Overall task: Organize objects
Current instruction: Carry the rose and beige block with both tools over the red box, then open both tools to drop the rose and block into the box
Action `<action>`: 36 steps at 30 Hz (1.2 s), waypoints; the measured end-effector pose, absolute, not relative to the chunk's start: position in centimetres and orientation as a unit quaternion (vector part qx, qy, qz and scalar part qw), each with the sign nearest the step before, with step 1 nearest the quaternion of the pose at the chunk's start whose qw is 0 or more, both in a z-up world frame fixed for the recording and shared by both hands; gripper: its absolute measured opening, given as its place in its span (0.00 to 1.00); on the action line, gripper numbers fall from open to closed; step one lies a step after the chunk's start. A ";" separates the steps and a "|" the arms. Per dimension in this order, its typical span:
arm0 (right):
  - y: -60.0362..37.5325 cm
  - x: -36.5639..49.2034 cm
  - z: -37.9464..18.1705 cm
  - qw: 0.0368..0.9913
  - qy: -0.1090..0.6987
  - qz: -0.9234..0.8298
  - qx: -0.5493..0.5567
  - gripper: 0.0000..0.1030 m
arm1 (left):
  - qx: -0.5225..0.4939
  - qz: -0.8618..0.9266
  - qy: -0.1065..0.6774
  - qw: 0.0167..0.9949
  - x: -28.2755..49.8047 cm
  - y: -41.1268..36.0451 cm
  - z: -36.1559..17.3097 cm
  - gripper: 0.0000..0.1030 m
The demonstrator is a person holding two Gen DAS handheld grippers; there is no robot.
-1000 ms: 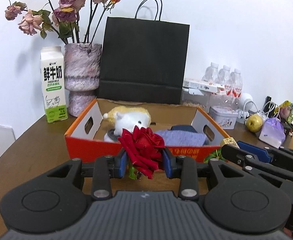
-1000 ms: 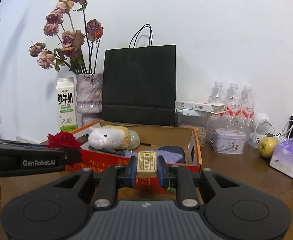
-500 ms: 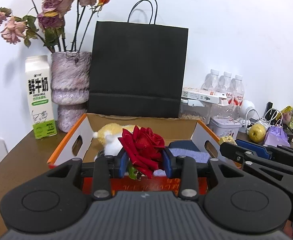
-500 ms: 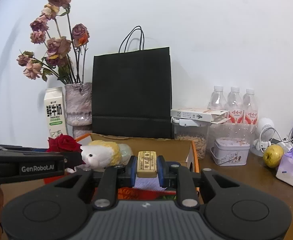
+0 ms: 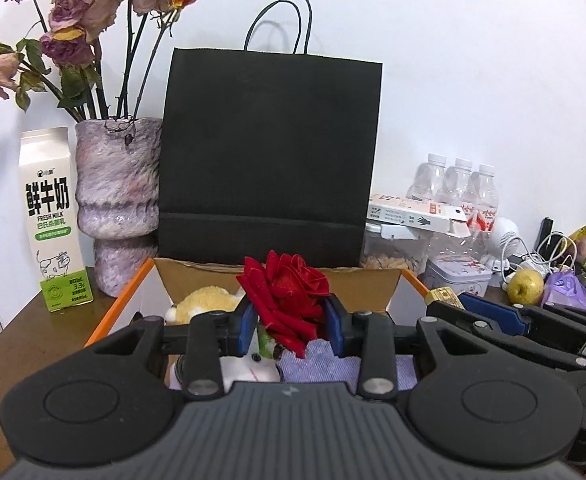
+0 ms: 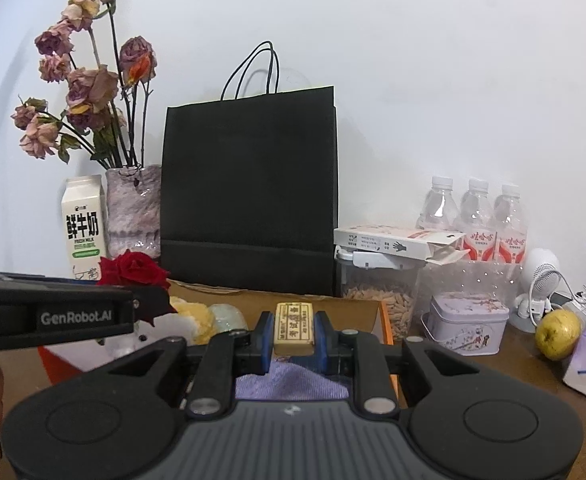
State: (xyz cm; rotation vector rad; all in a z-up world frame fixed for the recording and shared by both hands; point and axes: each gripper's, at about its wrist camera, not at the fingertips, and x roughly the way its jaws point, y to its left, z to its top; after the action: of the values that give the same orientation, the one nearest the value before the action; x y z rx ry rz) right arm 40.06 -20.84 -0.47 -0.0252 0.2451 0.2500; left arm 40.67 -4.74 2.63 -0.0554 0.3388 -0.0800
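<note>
Left wrist view: the left gripper [image 5: 291,320] has its jaws clamped on a rose [image 5: 287,294], soft red petals bunched upright between the blue pads at frame centre. Directly below and ahead lies the box [image 5: 133,292], orange-edged cardboard, open-topped, with a purple cloth [image 5: 321,360] and a plush toy [image 5: 207,300] inside. So the rose sits over the box's near part; a release would likely drop it straight in. The right gripper [image 5: 445,300] enters from the lower right.

Right wrist view: the right gripper's jaws grip a small block [image 6: 294,328], a cream hard-edged rectangle with printed characters, its long axis pointing away from the camera. It hangs above the cloth, toward the box's right wall. The black paper bag [image 6: 249,196] stands stiff behind on the worktop [image 6: 493,372].
</note>
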 end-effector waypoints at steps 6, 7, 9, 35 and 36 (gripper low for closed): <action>-20.2 42.0 -0.6 0.985 0.124 0.121 -0.019 0.19 | -0.027 -0.031 0.169 0.985 42.7 -4.4 2.3 0.35; -20.2 42.3 -0.7 0.985 0.124 0.121 -0.019 0.19 | -0.027 -0.029 0.170 0.985 43.1 -4.3 2.2 0.35; -20.0 42.8 -0.8 0.985 0.124 0.119 -0.021 0.19 | -0.027 -0.025 0.170 0.985 43.6 -4.2 2.1 0.35; -20.3 44.4 -1.5 0.985 0.144 0.098 -0.006 1.00 | -0.012 0.013 0.152 0.988 44.3 -3.0 1.9 1.00; -20.4 44.4 -1.4 0.985 0.145 0.098 -0.005 1.00 | -0.011 0.013 0.153 0.988 44.3 -3.0 1.9 1.00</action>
State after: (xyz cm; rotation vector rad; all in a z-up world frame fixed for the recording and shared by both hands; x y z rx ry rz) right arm 44.42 -20.37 -1.45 -0.0102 0.2907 0.1969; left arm 44.28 -2.99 1.94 -0.0227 0.3064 0.0265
